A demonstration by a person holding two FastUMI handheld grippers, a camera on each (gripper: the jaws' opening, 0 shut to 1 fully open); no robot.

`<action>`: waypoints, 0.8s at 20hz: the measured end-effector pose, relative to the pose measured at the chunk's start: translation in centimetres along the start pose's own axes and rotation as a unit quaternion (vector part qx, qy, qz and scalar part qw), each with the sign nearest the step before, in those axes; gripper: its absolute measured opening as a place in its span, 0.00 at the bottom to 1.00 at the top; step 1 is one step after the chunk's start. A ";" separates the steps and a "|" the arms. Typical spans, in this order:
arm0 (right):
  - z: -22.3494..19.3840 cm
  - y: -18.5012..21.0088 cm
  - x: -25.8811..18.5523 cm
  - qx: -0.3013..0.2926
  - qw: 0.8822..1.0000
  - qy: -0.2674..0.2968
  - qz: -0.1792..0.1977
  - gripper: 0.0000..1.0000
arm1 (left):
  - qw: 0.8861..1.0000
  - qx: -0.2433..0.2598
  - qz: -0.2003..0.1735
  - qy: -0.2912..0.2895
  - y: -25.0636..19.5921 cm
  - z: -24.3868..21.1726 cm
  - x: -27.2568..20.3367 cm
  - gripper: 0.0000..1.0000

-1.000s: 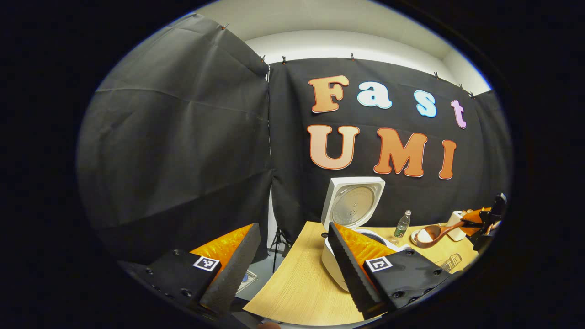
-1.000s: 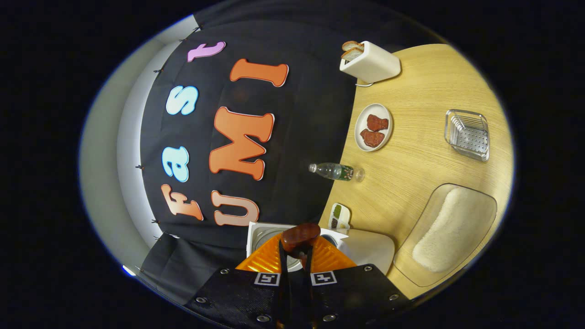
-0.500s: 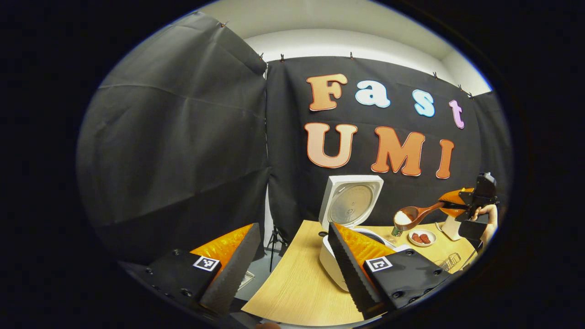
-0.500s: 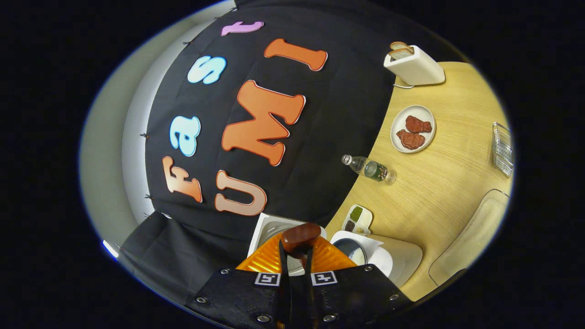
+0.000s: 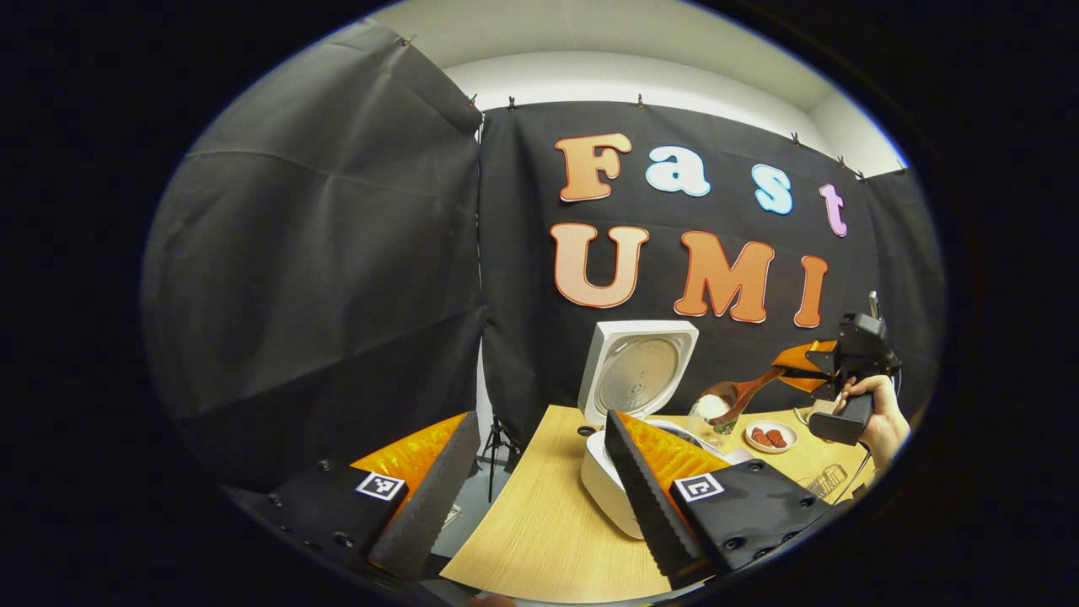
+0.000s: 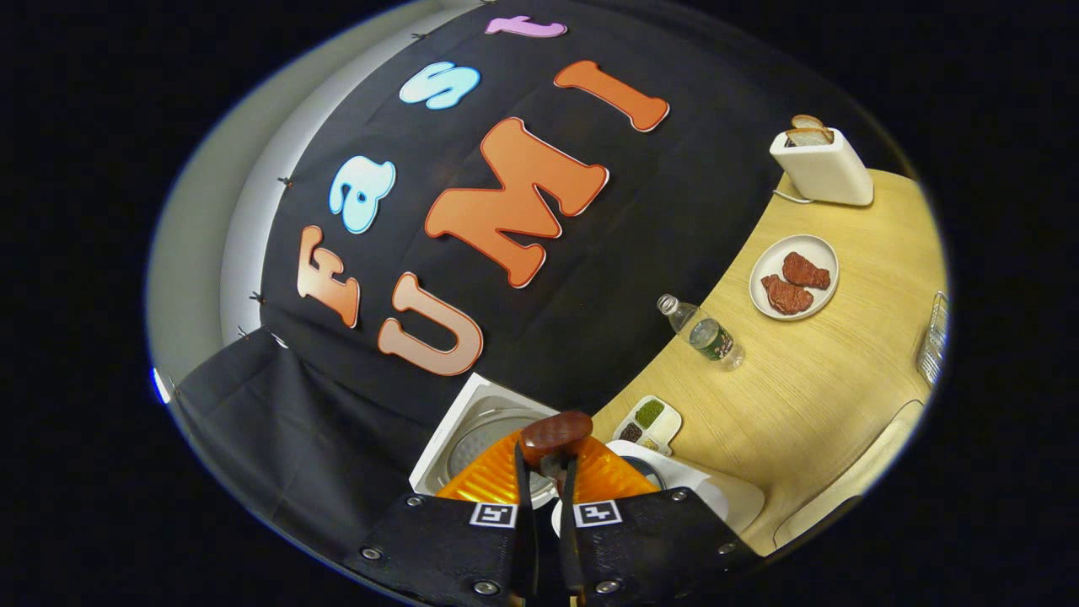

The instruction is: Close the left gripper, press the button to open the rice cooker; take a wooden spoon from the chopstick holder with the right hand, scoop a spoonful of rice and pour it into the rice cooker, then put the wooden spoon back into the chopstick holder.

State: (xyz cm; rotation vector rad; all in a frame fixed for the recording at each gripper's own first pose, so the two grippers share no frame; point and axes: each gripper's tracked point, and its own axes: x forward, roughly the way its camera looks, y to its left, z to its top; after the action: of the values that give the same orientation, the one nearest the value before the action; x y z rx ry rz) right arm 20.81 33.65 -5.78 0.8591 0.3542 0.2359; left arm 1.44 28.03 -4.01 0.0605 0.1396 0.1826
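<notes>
Table: light wood tabletop [image 6: 801,396], right of frame; open rice cooker [image 5: 628,405] lower centre.
Left gripper [image 5: 531,489]: fingers spread, empty.
Right gripper [image 6: 544,506]: clamped on wooden spoon [image 5: 733,396].

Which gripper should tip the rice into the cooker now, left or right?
Right. The right gripper is shut on the wooden spoon, which carries rice near the rice cooker, its lid up. The left gripper is open, holding nothing, back at the table's near edge.

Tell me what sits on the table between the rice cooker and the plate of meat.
In the right gripper view, a small seasoning dish and then a water bottle stand between the rice cooker and the plate of meat.
</notes>
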 end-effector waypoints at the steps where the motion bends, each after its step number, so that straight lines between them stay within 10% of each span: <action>1: 0.0 0.1 0.1 -0.008 1.000 -0.001 -0.001 0.10 | 1.000 0.002 0.000 0.000 0.0 0.1 0.0 1.00; 16: 0.2 3.6 0.5 -0.155 0.987 -0.024 0.028 0.10 | 1.000 0.000 -0.005 0.002 0.0 -0.2 0.9 1.00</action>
State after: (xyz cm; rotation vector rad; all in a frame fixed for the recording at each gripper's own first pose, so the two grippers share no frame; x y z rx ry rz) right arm 21.16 35.91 -2.98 0.5668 0.2398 0.3131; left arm 2.25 28.20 -4.32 0.0598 0.1440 0.1732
